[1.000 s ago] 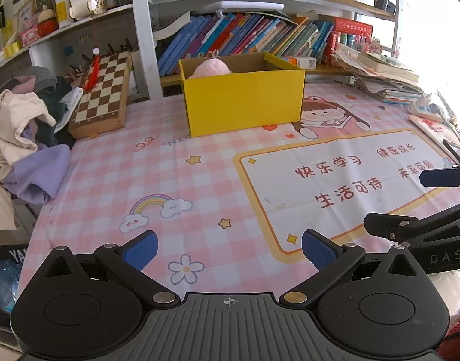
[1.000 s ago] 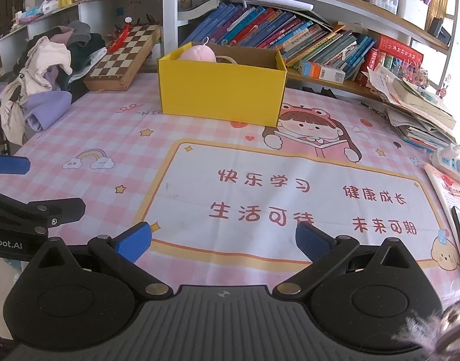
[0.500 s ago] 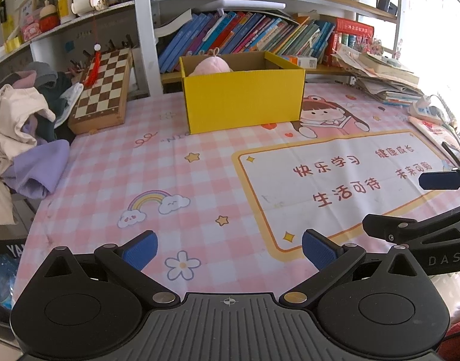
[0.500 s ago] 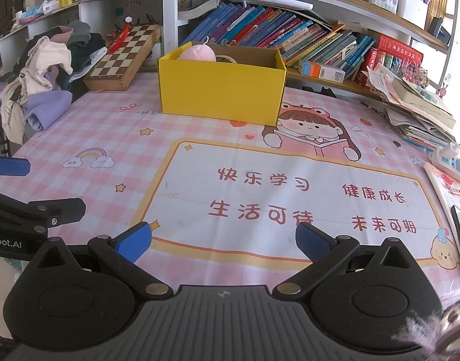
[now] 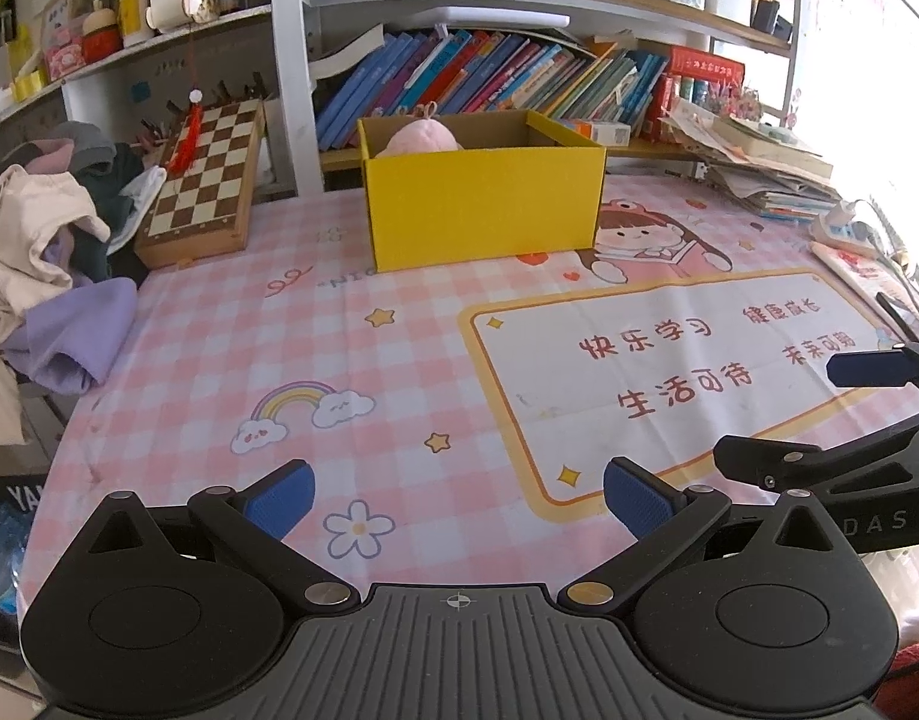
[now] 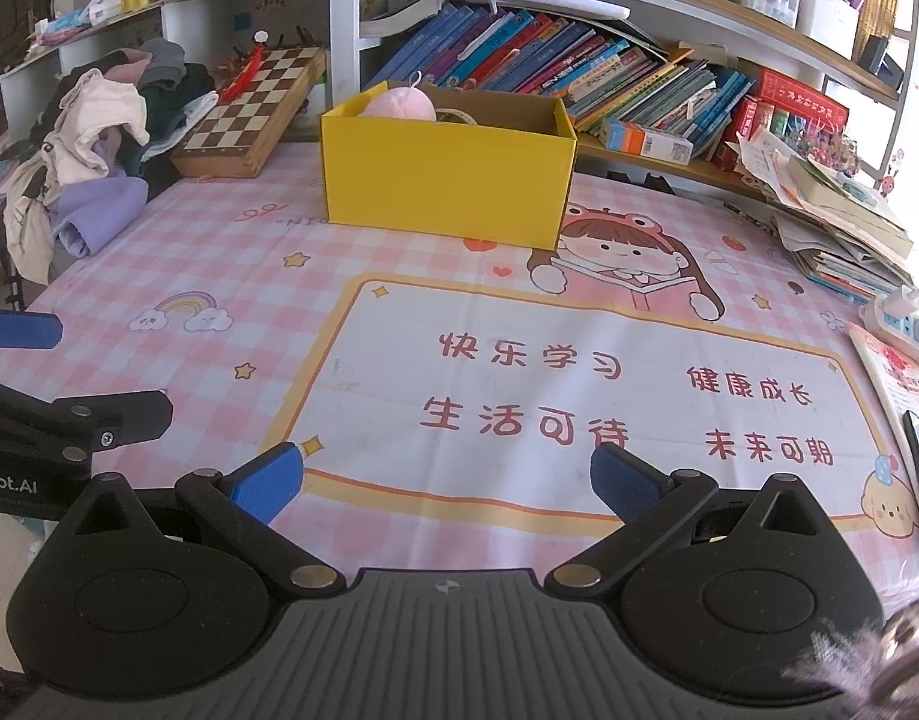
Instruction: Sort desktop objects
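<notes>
Little has changed over the last second: the left gripper [image 5: 456, 495] and right gripper [image 6: 446, 479] stay low at the near edge, jaws wide apart and empty, the view only creeping slightly. The sorting looks finished or paused. Left of the yellow box [image 5: 483, 213] lie clothes [image 5: 36, 258] and a chessboard [image 5: 204, 177]. A pink plush [image 5: 420, 138] sits inside the box; books [image 5: 495, 75] stand behind it, and before it the pink mat [image 5: 315, 348] is bare.
</notes>
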